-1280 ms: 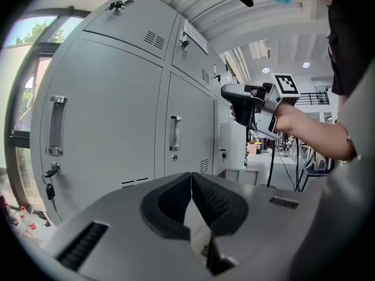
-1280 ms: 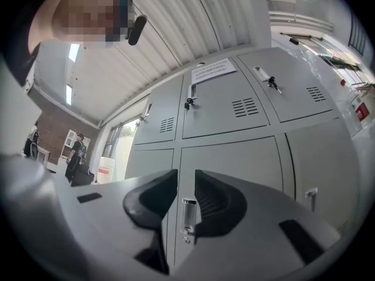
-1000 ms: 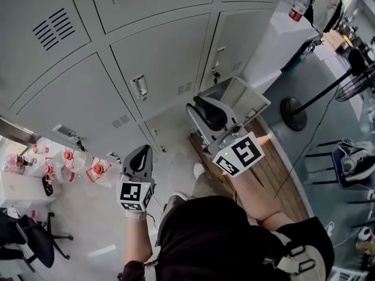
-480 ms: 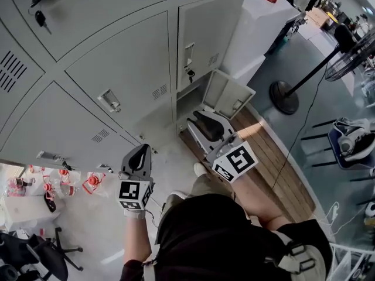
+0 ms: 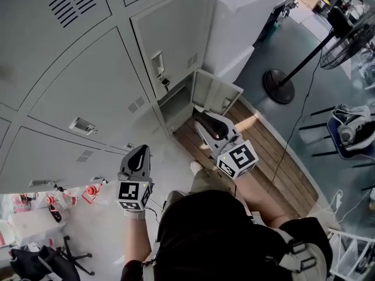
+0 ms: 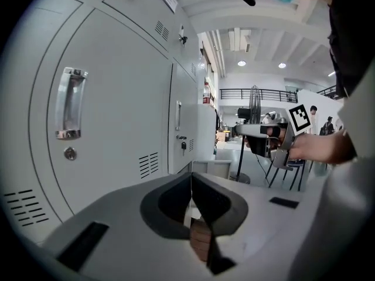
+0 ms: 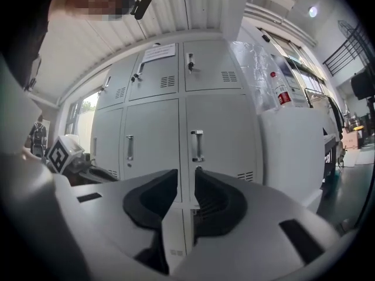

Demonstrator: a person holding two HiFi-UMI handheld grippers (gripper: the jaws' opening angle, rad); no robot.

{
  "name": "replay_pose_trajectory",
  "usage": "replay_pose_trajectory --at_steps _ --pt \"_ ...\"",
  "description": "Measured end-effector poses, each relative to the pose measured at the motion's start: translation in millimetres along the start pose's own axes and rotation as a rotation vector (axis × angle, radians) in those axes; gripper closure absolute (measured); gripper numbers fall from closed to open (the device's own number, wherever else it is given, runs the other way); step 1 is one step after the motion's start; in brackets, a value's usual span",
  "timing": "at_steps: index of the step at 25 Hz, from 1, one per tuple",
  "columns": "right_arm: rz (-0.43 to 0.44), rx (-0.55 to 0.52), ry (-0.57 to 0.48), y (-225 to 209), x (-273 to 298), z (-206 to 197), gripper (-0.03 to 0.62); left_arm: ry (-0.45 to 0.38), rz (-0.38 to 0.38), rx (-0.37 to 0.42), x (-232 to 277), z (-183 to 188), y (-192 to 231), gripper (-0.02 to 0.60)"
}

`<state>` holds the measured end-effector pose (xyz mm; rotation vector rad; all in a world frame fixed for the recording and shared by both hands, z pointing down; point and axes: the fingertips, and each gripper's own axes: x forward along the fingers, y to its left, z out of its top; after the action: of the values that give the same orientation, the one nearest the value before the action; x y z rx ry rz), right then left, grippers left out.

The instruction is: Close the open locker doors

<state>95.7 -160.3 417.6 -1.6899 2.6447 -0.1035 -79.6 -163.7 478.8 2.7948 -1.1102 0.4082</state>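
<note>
A wall of grey lockers [image 5: 88,92] fills the head view. One low locker door [image 5: 215,93] at the right end stands open, swung out over the floor, and its dark opening [image 5: 176,107] shows beside it. My right gripper [image 5: 211,124] hovers just in front of that door, its jaws a little apart with nothing between them. In the right gripper view, the right gripper [image 7: 186,174] faces shut upper doors. My left gripper [image 5: 137,157] hangs lower left with its jaws together and empty. The left gripper view shows the left gripper [image 6: 191,177] and the open door [image 6: 206,167] beyond.
A white cabinet [image 5: 246,16] stands right of the lockers. A fan's round base [image 5: 280,86] sits on the blue floor, with a wooden floor strip [image 5: 269,163] beside it. Bottles with red caps [image 5: 91,191] lie at lower left. A chair [image 5: 351,130] is at the right edge.
The head view has swung, so the lockers slide left and the open door comes nearer the centre. The right gripper now sits closer to the open door. Neither gripper's jaws have changed.
</note>
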Motion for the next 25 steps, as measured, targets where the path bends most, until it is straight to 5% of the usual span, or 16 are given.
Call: replay_pose_trajectory --at_steps 25 --pt "-0.228 0.029 0.238 -229 1 -133 0.46 0.161 -0.002 -0.026 126 -16 -21 0.572"
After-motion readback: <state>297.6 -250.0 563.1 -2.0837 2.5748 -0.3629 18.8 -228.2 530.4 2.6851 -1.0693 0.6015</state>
